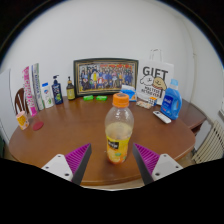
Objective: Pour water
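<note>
Hand-held gripper (111, 160) sits at the near edge of the tabletop (70, 125), fingers spread wide, magenta pads (66, 160) facing in. Btwn the fingers, w/ a clear gap each side, stands an upright plastic bottle (119, 130): orange cap, yellowish liquid filling most of it, yellow label. It rests on the wood on its own; neither finger touches it.

Tabletop is brown wood, rounded front edge. Mid-depth is mostly bare. Toward the left edge: a small red round thing (38, 126), can't tell what it is.

Along the back edge, left to right:
- tall white/pink carton or pkg (19, 98) at the far left corner, standing, leaning a bit
- a white tube-like item (35, 86) just beside it
- white bottle (46, 96), then a dark blue bottle (57, 91) w/ pump top, then a small amber bottle (70, 89), all upright & close together
- framed group photo (105, 75) at back centre, propped upright, faces too small to make out
- two small green objects (94, 97) lying just in front of the frame
- a white box printed "GIFT" (156, 84), upright, right of the frame
- blue liquid bottle (172, 102) near the right edge, just beside the box
- small white flat item (161, 117) lying in front of the blue one

Behind it all, a plain white wall (110, 35).
</note>
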A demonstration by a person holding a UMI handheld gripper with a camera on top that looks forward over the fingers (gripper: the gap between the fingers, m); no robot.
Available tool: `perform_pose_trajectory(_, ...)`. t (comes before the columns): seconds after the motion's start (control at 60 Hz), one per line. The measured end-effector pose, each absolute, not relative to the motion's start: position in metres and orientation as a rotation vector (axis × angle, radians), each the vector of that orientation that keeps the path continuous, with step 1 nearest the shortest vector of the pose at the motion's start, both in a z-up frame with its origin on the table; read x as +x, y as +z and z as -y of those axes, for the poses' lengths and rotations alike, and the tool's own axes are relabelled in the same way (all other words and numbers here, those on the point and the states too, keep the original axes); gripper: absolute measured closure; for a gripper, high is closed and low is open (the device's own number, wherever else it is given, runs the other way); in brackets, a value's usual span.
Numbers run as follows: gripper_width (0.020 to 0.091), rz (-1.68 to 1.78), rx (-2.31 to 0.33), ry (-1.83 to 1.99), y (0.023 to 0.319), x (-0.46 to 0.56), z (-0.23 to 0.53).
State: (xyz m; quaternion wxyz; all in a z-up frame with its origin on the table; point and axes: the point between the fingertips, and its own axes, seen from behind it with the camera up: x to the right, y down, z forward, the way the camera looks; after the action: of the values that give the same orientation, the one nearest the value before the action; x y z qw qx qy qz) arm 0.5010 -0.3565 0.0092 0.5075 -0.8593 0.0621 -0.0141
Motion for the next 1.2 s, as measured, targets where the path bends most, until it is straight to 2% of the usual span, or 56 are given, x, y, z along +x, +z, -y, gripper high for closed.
perform_pose_trajectory(0.133, 0.0259, -0.129, -2.027, 0.004, -0.006, 0.514, 0.314)
perform_pose_trajectory(0.183, 0.0291, -0.113, -2.013, 0.0, -0.009, 0.515, 0.302)
perform_pose_trajectory(0.2, 0.0314, -0.107, -2.009, -0.002, -0.01, 0.516, 0.299)
perform_pose_trajectory(0.267, 0.0477, -0.089, -1.998, -0.021, -0.013, 0.518, 0.289)
perform_pose_trajectory(0.283, 0.0574, -0.088, -1.993, -0.036, -0.013, 0.52, 0.288)
perform_pose_trajectory(0.317, 0.0655, -0.085, -1.976, -0.061, -0.011, 0.525, 0.285)
perform_pose_trajectory(0.35, 0.0662, -0.079, -1.972, -0.053, -0.011, 0.523, 0.284)
perform_pose_trajectory(0.383, 0.0717, -0.074, -1.969, -0.045, -0.011, 0.522, 0.283)
perform_pose_trajectory(0.45, 0.0754, -0.059, -1.974, -0.056, -0.011, 0.521, 0.282)
perform_pose_trajectory(0.467, 0.0795, -0.053, -1.974, -0.06, -0.011, 0.521, 0.281)
perform_pose_trajectory(0.667, 0.08, 0.006, -1.99, -0.157, -0.004, 0.519, 0.271)
perform_pose_trajectory(0.8, 0.0799, 0.083, -1.934, -0.297, 0.043, 0.509, 0.252)
perform_pose_trajectory(1.067, 0.0801, 0.437, -1.729, -0.712, 0.177, 0.392, 0.192)
perform_pose_trajectory(1.2, 0.0802, 0.683, -1.594, -0.898, 0.211, 0.289, 0.159)
